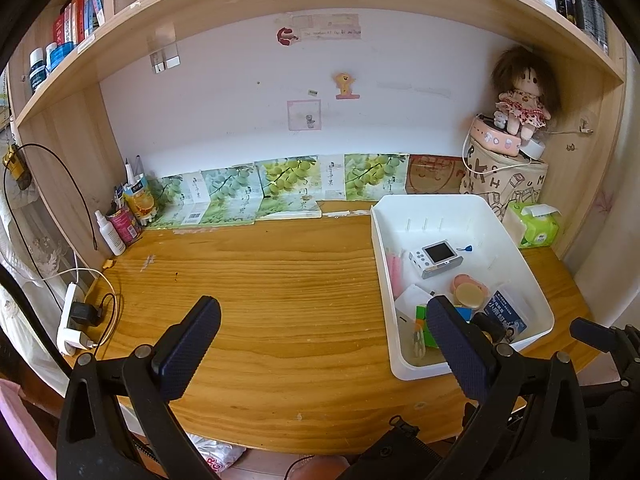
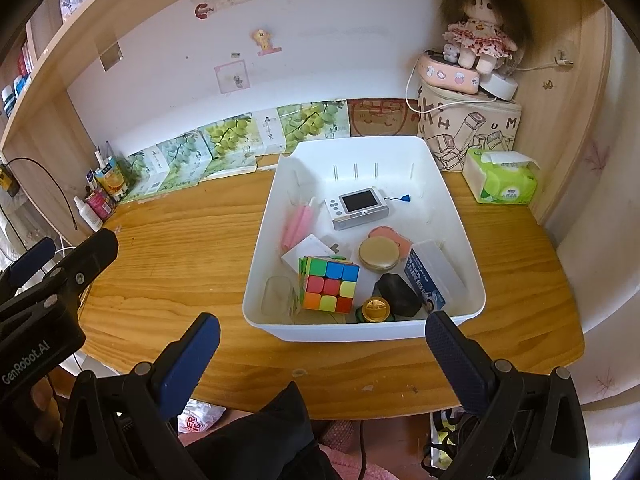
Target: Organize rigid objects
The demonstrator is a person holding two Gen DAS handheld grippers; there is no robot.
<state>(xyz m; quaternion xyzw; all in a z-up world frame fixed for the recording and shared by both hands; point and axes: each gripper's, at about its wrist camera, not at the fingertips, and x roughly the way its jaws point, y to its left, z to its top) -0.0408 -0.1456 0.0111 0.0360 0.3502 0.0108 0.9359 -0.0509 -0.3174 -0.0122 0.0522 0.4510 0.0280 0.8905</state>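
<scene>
Directly ahead of the spread, empty right gripper point(image 2: 322, 342) sits the white bin point(image 2: 456, 208), its long axis running away from the claw; inside, the Rubik's cube point(image 2: 329, 284) lies nearest. Left gripper point(image 1: 324, 326) also gapes.

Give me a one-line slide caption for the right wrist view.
Open right gripper hovers before a white bin holding a puzzle cube, small camera and gold tin on a wooden desk.
</scene>
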